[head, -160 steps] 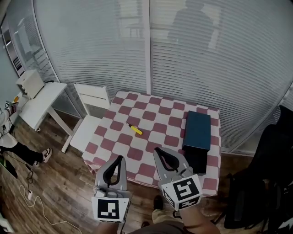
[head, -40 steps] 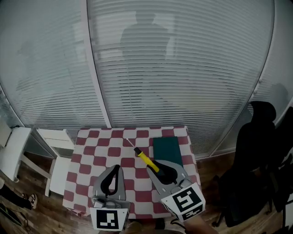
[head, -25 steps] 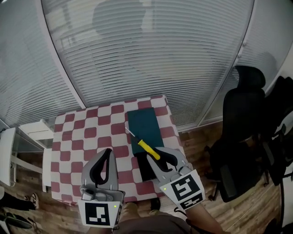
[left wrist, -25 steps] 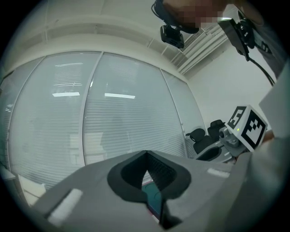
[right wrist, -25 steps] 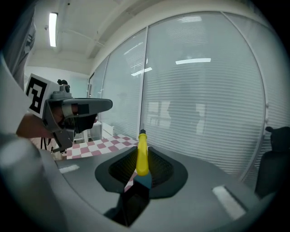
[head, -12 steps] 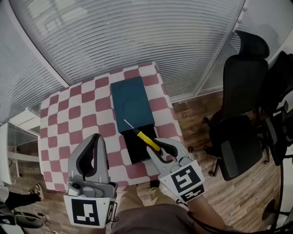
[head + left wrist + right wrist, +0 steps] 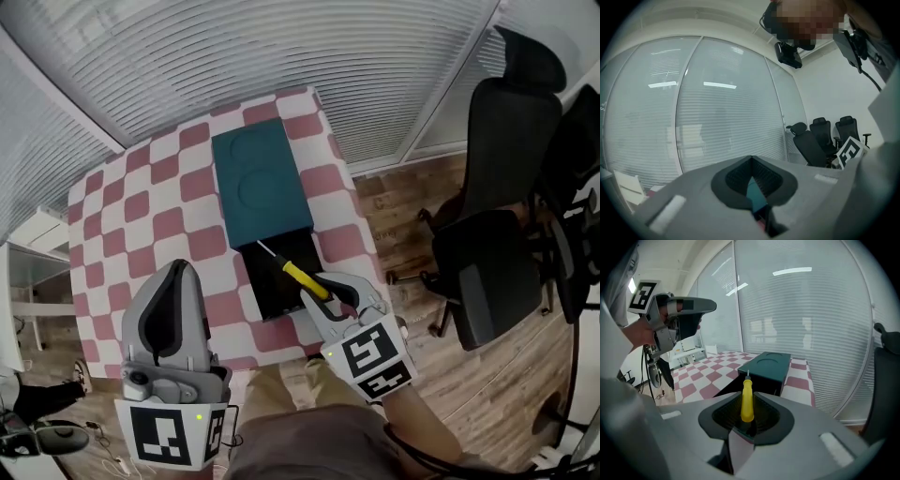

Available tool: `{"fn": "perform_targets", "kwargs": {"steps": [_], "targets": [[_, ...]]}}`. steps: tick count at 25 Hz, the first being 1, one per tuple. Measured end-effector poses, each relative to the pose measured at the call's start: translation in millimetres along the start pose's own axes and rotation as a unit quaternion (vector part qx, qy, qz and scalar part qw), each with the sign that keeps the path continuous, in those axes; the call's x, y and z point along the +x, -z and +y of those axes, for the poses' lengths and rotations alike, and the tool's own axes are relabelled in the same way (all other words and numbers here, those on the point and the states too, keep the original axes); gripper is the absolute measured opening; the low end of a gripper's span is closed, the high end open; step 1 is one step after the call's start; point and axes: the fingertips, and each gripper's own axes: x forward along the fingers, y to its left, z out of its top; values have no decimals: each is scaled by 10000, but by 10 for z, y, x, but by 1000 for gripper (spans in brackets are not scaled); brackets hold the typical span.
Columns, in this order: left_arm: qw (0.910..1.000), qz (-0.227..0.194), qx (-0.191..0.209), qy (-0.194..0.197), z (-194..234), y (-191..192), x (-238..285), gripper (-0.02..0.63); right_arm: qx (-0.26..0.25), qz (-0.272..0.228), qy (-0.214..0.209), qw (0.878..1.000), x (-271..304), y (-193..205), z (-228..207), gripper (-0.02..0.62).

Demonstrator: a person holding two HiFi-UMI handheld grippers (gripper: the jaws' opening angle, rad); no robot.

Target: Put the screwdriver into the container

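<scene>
Our right gripper (image 7: 330, 292) is clamped tight on the yellow handle of the screwdriver (image 7: 296, 276) — the tool hangs over the open dark end of the teal container (image 7: 258, 178) on the checked table (image 7: 141, 206). Our left gripper (image 7: 174, 274) hovers by the table's near edge — jaws pressed together, nothing between them.

Your right gripper (image 7: 330, 292) has its jaws closed on the butt of the yellow-handled screwdriver (image 7: 300, 277). The shaft points away from you over the black open part of the container (image 7: 258, 178), and its tip is close to the edge of the teal lid; contact cannot be judged from above. Your left gripper (image 7: 174, 281) hangs left of the container, over the near edge of the checked table (image 7: 141, 206), with its jaws apparently together. A black office chair (image 7: 506, 169) stands right of the container on the wood floor (image 7: 403, 234).
</scene>
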Motion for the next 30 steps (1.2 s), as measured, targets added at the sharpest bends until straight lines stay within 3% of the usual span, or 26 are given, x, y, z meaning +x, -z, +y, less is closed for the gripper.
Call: {"fn": "perform_targets", "kwargs": {"steps": [17, 25, 30], "targets": [[9994, 333, -109, -6, 261, 269, 231, 2, -135, 932, -174, 9954, 432, 255, 14, 101], [9996, 245, -111, -32, 265, 192, 179, 2, -51, 764, -188, 9969, 399, 195, 18, 112], [9998, 134, -49, -144, 273, 87, 35, 2, 23, 343, -253, 9991, 277, -56, 91, 100]]}}
